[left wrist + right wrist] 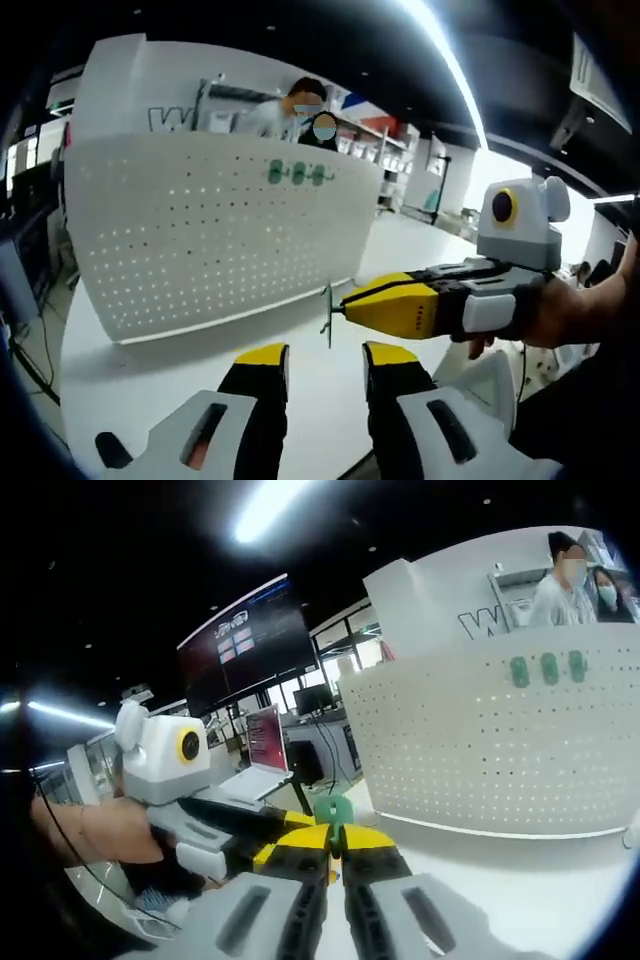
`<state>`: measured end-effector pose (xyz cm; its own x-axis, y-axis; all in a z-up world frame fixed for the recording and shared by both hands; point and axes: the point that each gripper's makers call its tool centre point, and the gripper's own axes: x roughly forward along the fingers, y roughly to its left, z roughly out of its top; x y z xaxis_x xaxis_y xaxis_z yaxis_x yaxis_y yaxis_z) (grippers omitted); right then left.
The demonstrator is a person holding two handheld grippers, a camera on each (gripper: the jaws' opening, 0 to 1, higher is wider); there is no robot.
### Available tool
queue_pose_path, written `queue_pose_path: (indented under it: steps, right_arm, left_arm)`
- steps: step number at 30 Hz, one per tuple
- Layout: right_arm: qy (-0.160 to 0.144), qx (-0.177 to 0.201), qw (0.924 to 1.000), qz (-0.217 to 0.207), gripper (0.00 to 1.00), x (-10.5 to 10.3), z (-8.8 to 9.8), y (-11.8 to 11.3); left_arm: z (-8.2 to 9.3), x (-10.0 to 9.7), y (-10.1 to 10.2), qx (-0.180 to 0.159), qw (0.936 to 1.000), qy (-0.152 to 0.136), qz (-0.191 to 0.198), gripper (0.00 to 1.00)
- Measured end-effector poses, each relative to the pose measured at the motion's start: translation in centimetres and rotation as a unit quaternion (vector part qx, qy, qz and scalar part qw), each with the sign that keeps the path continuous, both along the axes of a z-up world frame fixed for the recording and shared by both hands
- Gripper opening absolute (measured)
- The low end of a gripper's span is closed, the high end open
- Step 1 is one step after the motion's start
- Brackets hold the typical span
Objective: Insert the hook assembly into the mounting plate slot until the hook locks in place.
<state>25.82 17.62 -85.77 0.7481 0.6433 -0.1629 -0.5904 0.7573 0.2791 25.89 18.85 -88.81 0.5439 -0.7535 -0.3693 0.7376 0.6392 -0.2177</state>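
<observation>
So my right tongs (345, 308) are pinched shut on the green hook assembly (327, 315), holding it up above the white surface (180, 380), well short of the perforated mounting plate (210, 235) standing along its far edge. My left tongs (325, 365) hang open with nothing in them.

pegboard (200, 235): matt white perforated panel; hook (333, 810): glossy green plastic; table (150, 380): smooth white, slight sheen

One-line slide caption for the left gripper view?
Right hand-held gripper holds a green hook over the white table, before the pegboard.
</observation>
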Motion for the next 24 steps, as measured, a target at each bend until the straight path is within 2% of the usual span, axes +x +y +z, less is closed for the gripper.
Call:
queue_pose_path:
  steps: [2,6,11,14,18,21,24]
  right_arm:
    - [-0.002,0.0,1.0,-0.001,0.01,0.05,0.11,-0.07]
    - [-0.007,0.001,0.9999,-0.01,0.01,0.24,0.34,-0.31]
    - [-0.01,-0.001,0.9999,-0.011,0.01,0.41,0.46,-0.38]
    - [-0.013,-0.003,0.9999,-0.011,0.01,0.53,0.52,-0.45]
    - [-0.026,-0.009,0.9995,-0.013,0.01,0.77,0.84,-0.56]
    - [-0.025,-0.007,0.9995,-0.015,0.01,0.91,0.8,-0.6]
    - [-0.025,-0.009,0.9995,-0.018,0.01,1.04,0.55,-0.64]
  left_arm:
    - [0.0,0.11,0.15,-0.002,1.0,0.0,0.006,0.43]
    - [0.07,0.08,0.28,-0.003,1.0,-0.001,0.007,0.45]
    - [0.05,0.24,0.5,-0.006,0.9999,0.0,0.014,0.6]
    - [0.1,-0.04,0.43,-0.01,0.9999,0.001,0.006,0.6]
    - [-0.18,0.0,0.84,-0.01,0.9998,-0.006,0.013,0.79]
    - [-0.23,-0.43,1.0,-0.016,0.9998,-0.009,0.006,0.82]
    - [-0.22,-0.44,1.02,-0.016,0.9997,-0.015,0.009,0.9]
